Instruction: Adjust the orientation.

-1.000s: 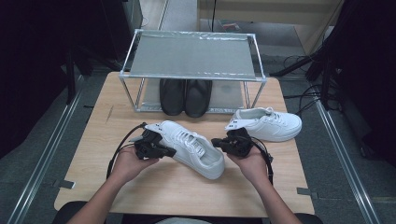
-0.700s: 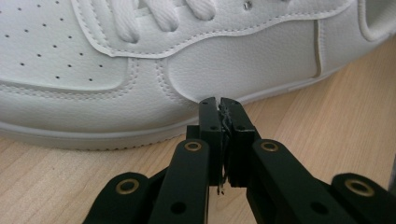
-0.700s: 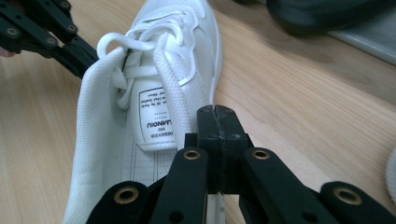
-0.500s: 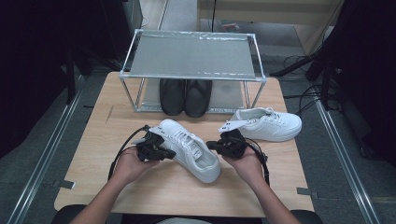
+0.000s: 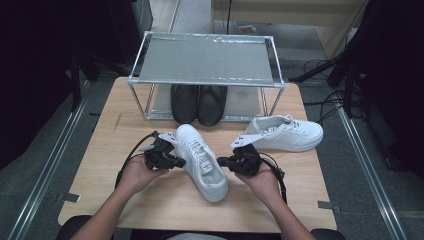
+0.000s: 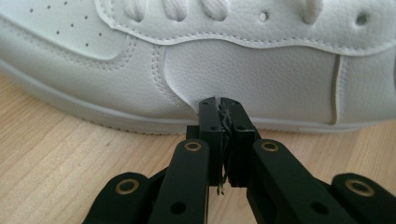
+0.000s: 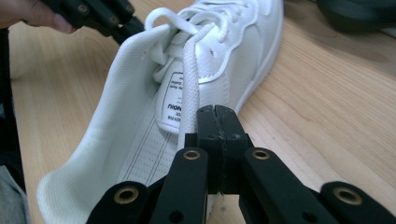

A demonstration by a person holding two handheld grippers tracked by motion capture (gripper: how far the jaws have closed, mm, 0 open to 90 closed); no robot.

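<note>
White leather: the sneaker (image 5: 202,162) lies mid-table (image 5: 115,150), pebbled sides, perforated toe, mesh lining.
Right gripper view: flat lace (image 7: 189,88) drapes beside the right hand-held gripper (image 7: 217,112), jaws pressed together.
Left gripper view: left hand-held gripper (image 6: 219,105) clamped tight, tips at the sneaker's side.
Beyond: second sneaker (image 5: 285,135), black shoes (image 5: 198,102) under a metal rack (image 5: 205,60).

Two white sneakers, one (image 5: 202,160) between the grippers and one (image 5: 286,134) farther right, two black shoes (image 5: 198,102) side by side under the rack, one metal rack (image 5: 206,59), one wooden table (image 5: 110,125), two handheld grippers, left (image 5: 176,162) and right (image 5: 223,161)
</note>
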